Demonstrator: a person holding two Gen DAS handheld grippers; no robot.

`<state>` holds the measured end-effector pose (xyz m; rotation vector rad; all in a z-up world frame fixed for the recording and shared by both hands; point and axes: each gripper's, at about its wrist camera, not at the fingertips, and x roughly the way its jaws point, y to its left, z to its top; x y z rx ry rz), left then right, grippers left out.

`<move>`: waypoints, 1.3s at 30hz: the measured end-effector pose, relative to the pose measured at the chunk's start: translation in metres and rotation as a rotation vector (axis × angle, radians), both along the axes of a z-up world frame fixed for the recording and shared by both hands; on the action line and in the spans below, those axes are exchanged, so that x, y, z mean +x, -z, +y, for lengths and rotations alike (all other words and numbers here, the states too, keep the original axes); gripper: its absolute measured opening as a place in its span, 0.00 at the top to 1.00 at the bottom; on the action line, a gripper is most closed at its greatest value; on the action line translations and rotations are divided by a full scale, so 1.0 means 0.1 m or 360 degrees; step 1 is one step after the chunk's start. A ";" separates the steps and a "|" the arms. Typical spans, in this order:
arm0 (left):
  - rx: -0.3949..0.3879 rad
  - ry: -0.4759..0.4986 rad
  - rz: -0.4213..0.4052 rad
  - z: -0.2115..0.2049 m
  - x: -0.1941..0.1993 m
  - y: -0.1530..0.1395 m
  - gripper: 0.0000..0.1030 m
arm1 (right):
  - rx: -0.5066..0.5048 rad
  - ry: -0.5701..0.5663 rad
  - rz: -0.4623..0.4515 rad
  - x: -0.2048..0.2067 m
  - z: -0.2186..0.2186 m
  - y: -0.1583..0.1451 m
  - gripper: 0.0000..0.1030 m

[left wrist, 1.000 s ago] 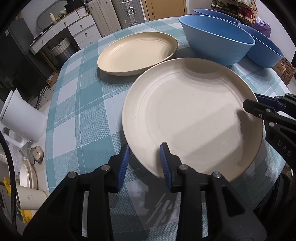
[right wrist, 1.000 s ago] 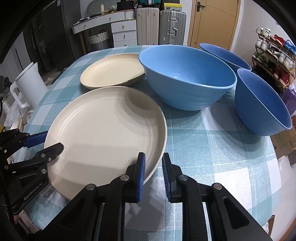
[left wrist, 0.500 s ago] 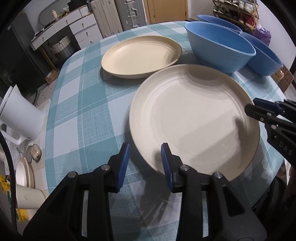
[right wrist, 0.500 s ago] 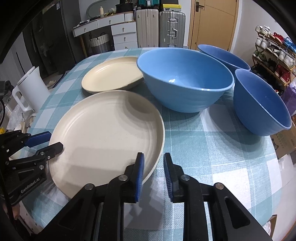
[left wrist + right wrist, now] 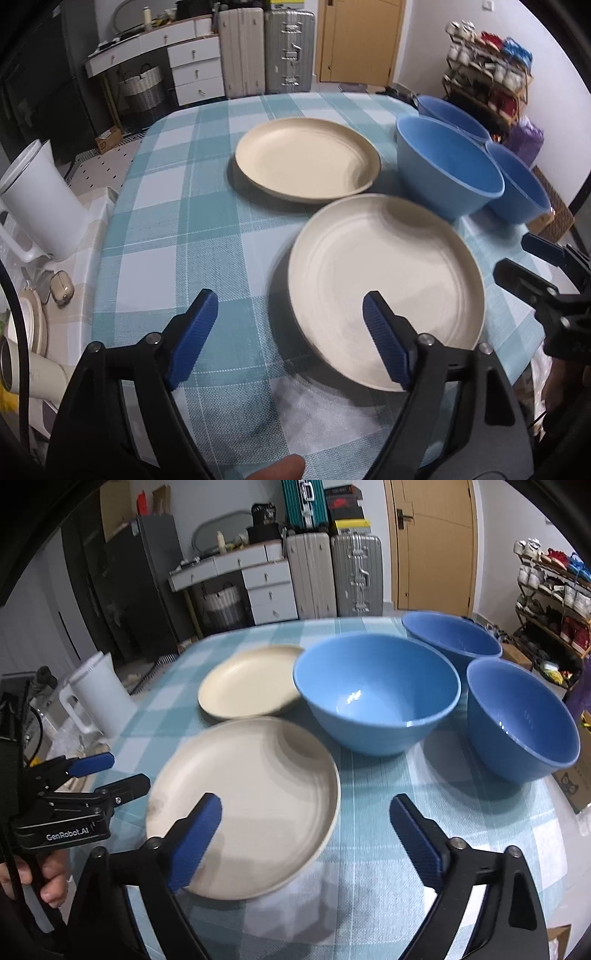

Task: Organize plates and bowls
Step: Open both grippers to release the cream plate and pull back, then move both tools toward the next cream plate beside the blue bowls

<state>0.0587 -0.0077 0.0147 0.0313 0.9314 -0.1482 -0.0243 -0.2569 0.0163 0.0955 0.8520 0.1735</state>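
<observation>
Reading "GenRobot.AI" on the left hand-held gripper [image 5: 107, 773], jaws opening, nothing between. Right hand-held gripper [image 5: 304, 836] opening wide over near plate [image 5: 251, 794] rim, no grip. Near plate at counter [image 5: 177, 221] front edge; bare cloth leftward.

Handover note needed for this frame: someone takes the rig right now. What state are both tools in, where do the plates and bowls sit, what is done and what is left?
Left tool: jaws opening, nothing gripped; one finger hangs over the near plate without pressing it.
Right tool: jaws opening, nothing gripped, over the same plate's near rim.
Near plate lies flat on the checked tablecloth, nearest the person.
Second plate sits behind it, apart, not stacked.
Three blue bowls stand separately to the right, none nested.
Done: no stacking visible.
Left: stack the two plates and nest the bowls.
</observation>
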 end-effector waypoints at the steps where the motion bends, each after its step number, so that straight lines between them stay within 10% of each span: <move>1: -0.0016 -0.0003 -0.0010 0.01 0.00 -0.02 0.18 | 0.0010 -0.0007 -0.0014 0.00 0.00 -0.04 0.01; 4: -0.0067 -0.0006 -0.0059 0.04 -0.04 -0.12 0.01 | 0.0030 -0.0033 -0.0057 -0.01 -0.01 -0.15 0.01; 39: -0.0248 -0.0169 -0.0194 0.33 0.37 -0.80 0.01 | -0.0098 -0.0265 -0.0308 0.60 0.06 -1.21 0.01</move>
